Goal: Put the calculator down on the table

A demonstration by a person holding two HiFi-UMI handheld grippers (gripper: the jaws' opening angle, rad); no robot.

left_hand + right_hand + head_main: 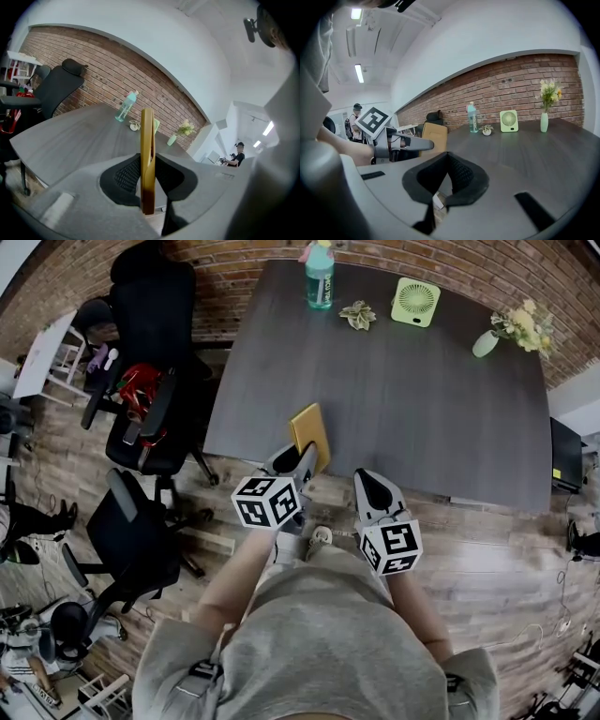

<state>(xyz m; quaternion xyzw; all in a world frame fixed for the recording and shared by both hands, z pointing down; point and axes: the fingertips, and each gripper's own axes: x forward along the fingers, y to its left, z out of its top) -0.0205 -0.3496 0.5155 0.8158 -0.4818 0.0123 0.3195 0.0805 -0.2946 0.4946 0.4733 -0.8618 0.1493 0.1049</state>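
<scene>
Left gripper view: the calculator [147, 150] is clamped edge-up in the left hand-held gripper [148, 176], long axis pointed over the surface's [75, 136] near edge; the right hand-held gripper [446, 164] is closed on nothing.

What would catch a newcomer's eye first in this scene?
The yellow calculator stands out first, clamped on edge in the left tongs at the near edge of the dark table. Beside it the right tongs are shut with nothing in them. Along the table's far side stand a teal bottle, a green fan and a vase of flowers.
</scene>
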